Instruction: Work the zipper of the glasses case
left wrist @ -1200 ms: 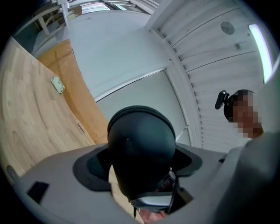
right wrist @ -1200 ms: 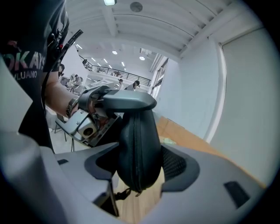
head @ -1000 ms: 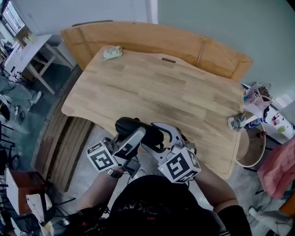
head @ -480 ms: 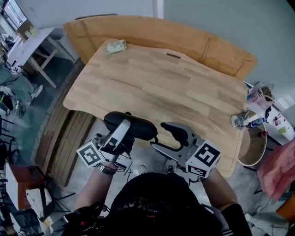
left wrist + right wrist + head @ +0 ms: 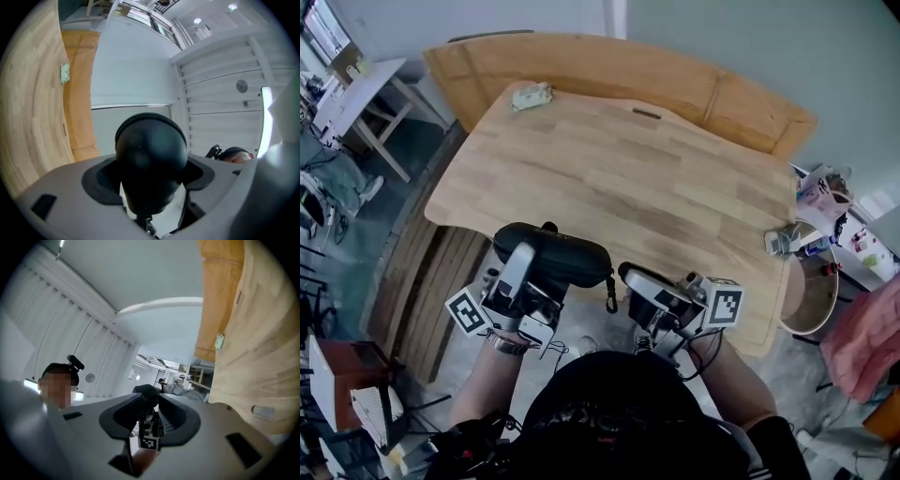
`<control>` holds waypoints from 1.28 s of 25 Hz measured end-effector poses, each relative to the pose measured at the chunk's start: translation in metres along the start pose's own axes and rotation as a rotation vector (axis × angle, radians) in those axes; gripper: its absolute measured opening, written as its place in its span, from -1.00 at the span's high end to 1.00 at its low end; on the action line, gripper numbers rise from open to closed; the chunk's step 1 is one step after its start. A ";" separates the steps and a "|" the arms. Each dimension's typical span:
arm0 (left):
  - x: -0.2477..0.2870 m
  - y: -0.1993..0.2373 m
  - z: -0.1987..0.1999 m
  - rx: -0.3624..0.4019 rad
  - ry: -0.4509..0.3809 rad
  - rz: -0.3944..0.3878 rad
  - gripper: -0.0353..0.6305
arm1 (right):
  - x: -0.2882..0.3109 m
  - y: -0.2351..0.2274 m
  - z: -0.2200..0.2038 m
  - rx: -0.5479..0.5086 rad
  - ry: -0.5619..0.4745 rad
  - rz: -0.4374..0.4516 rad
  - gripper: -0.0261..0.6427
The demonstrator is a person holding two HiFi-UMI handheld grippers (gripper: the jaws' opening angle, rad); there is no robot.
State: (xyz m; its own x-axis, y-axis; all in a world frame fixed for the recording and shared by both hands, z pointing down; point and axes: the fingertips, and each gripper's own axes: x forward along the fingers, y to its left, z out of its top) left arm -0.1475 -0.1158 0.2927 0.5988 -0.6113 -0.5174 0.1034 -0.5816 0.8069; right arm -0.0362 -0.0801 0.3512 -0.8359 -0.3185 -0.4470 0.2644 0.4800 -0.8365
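Fingers (image 5: 101, 180) of the left gripper (image 5: 523, 262) stand wide, clamped on the black glasses case (image 5: 558, 253), which sits level at the counter's (image 5: 628, 178) near edge. A pull cord (image 5: 609, 298) dangles off its right end. Right gripper (image 5: 625, 275) fingers (image 5: 119, 416) have just been closing and now leave a narrow slot, tips at that end. Pinch on the cord unclear.

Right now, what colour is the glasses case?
The glasses case is black; head view shows it best.
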 end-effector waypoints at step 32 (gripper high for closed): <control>-0.008 0.003 -0.017 0.166 0.034 0.095 -0.18 | -0.003 0.009 -0.007 0.063 -0.108 0.041 0.87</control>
State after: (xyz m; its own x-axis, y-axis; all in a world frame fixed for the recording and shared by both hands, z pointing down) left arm -0.1387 -0.1033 0.3045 0.6263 -0.6511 -0.4287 -0.0857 -0.6041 0.7923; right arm -0.0347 -0.0693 0.3468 -0.7681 -0.3871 -0.5100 0.3299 0.4435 -0.8334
